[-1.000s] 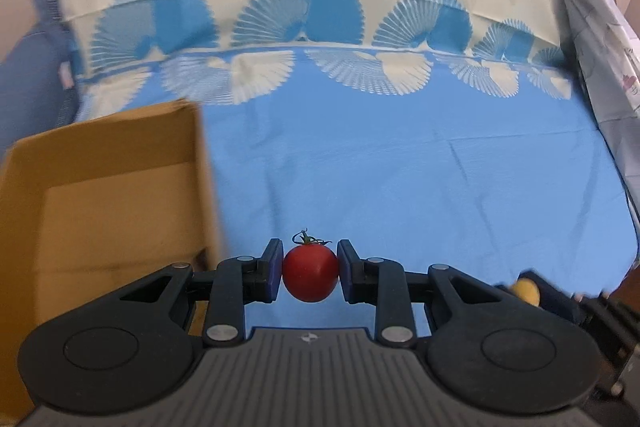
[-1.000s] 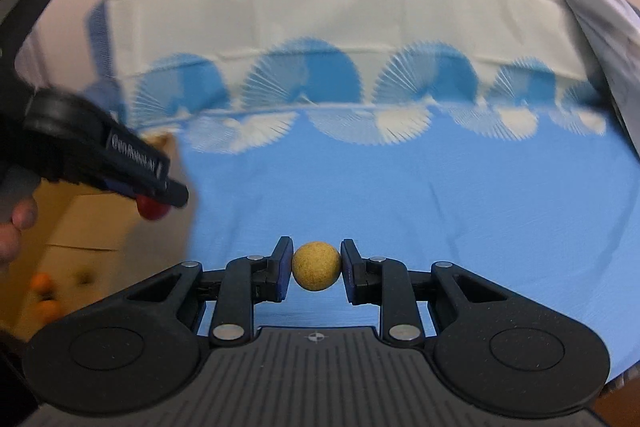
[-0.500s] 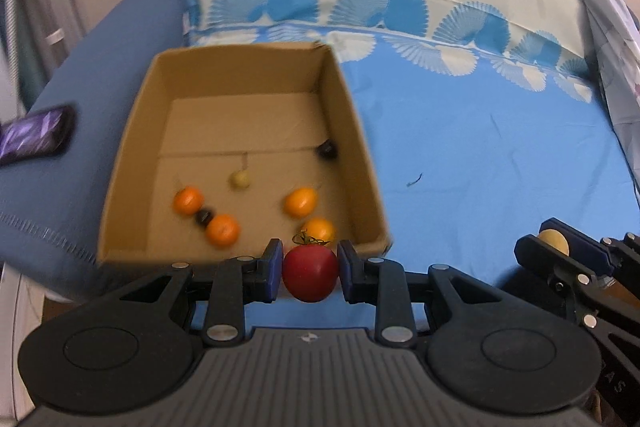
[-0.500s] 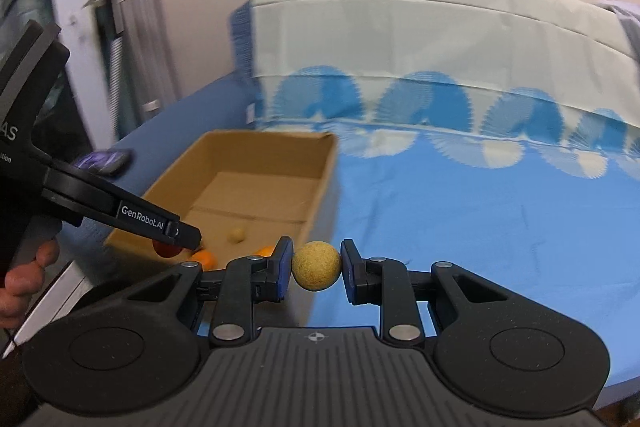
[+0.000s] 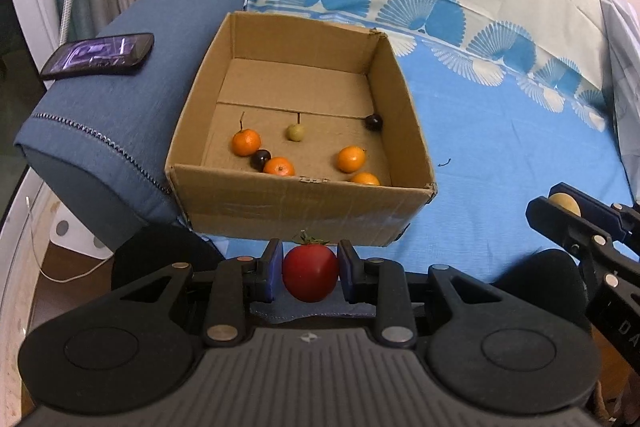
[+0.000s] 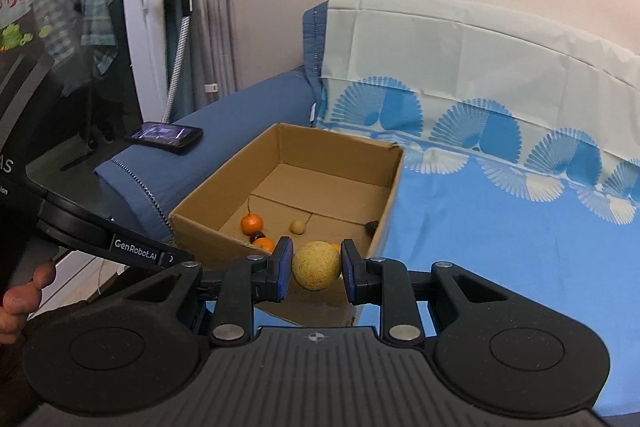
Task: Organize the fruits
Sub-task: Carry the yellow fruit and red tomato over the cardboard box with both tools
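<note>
I have the left hand-held gripper (image 5: 310,273) clamped across the soft, bruisable tomato (image 5: 310,277) just short of the cardboard box (image 5: 304,205), the right hand-held gripper (image 6: 316,269) pinching a light, firm yellow fruit (image 6: 316,265).

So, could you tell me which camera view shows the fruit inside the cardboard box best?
The left wrist view: it looks down into the cardboard box, showing every fruit. In the right wrist view, the near wall and the yellow fruit hide several.

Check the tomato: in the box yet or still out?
Out. The tomato is clamped in the left gripper, short of the cardboard box's near wall; only small fruits lie inside.
</note>
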Available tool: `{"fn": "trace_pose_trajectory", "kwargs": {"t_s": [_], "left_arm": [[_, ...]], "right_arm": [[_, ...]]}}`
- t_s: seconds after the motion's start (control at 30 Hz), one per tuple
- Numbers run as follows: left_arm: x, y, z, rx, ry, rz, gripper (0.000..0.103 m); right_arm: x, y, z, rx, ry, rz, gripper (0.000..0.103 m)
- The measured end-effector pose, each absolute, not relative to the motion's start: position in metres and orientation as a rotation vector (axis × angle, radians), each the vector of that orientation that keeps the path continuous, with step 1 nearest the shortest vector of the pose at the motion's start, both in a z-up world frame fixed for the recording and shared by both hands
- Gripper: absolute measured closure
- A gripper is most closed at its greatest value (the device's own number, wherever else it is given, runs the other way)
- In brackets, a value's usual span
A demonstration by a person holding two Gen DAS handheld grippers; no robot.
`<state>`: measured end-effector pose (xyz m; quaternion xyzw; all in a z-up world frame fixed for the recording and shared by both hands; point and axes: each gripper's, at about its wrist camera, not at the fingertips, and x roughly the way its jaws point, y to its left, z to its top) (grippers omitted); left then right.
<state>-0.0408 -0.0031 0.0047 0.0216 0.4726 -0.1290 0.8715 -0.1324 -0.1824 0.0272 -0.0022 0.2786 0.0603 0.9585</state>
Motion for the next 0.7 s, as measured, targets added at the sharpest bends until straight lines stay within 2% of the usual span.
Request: {"fn": "trace_pose_trajectory", "kwargs": {"t_s": [0.7], "left_arm": [[-0.025,0.0,-0.002,0.029,1.002,-0.27,0.07]], "right_arm": [[-0.118,-0.178,0.021,-0.008,0.613,0.116,0.076]]}}
